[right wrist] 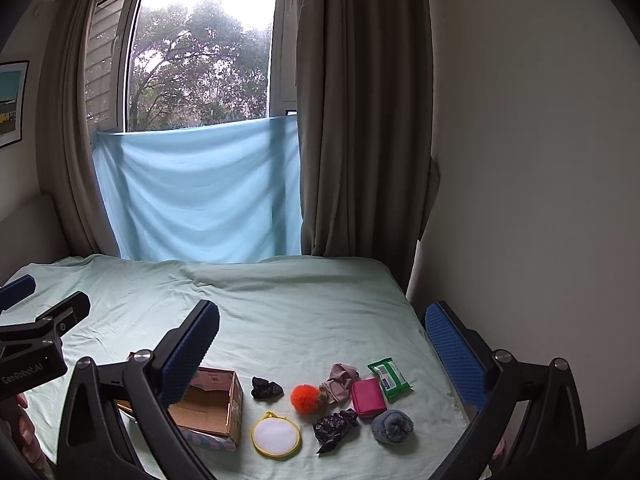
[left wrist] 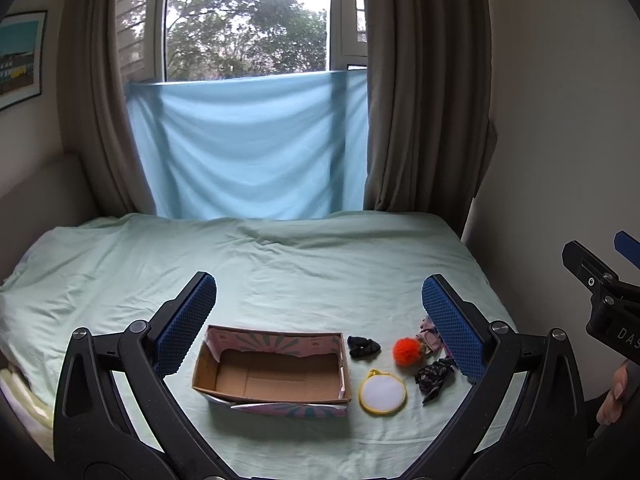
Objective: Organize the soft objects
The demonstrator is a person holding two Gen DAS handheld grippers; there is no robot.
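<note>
My left claw (left wrist: 319,322) is spread wide and holds nothing, hanging above the bed (left wrist: 280,264). Between its fingers I look straight into the open cardboard box (left wrist: 272,372), which is empty. To its right lie a black scrunchie (left wrist: 363,346), an orange pompom (left wrist: 407,352), a round yellow-rimmed pad (left wrist: 383,392) and a dark patterned scrunchie (left wrist: 434,376); a pinkish cloth (left wrist: 429,336) is half hidden behind the right finger.

My right claw (right wrist: 322,348) is also wide and empty. Its view shows what the left misses: a pink pouch (right wrist: 368,397), a green wipes pack (right wrist: 389,374) touching the pouch, and a rolled grey sock (right wrist: 393,426) just in front of them. Here the pinkish cloth (right wrist: 338,384) shows whole, touching the pompom (right wrist: 305,399). The box (right wrist: 216,408) is partly covered by the claw's left finger, so I cannot see its floor.

Each view catches the other claw at its edge, cut off. A hand (left wrist: 614,396) shows at the right border of the left view, mostly out of frame.
</note>
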